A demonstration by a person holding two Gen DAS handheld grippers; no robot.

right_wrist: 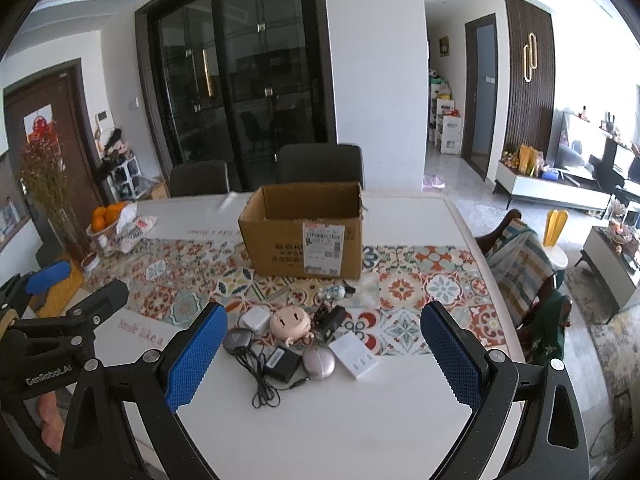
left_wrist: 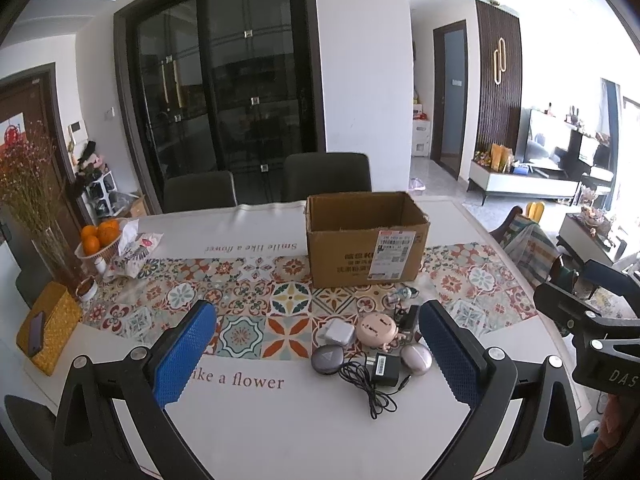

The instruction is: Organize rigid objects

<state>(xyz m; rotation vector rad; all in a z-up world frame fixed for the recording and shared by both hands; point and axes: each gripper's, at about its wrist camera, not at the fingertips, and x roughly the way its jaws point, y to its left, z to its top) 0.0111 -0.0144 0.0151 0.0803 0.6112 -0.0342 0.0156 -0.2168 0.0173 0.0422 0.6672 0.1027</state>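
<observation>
An open, empty-looking cardboard box (left_wrist: 366, 240) (right_wrist: 304, 232) stands on the patterned runner mid-table. In front of it lies a cluster of items: a white square charger (left_wrist: 340, 332) (right_wrist: 256, 320), a pink round gadget (left_wrist: 378, 328) (right_wrist: 289, 320), a grey disc (left_wrist: 325, 358) (right_wrist: 237, 339), a black adapter with coiled cable (left_wrist: 383, 368) (right_wrist: 282, 362), a silver oval case (left_wrist: 416, 357) (right_wrist: 319, 362) and a flat white box (right_wrist: 354, 354). My left gripper (left_wrist: 318, 320) is open, short of the cluster. My right gripper (right_wrist: 324, 312) is open too, holding nothing.
A bowl of oranges (left_wrist: 100, 236), a vase of dried flowers (left_wrist: 52, 248) and a yellow tissue box (left_wrist: 48, 328) with a phone on it line the table's left side. Two dark chairs (left_wrist: 326, 176) stand behind the table. A cloth-draped chair (right_wrist: 520, 256) stands at its right.
</observation>
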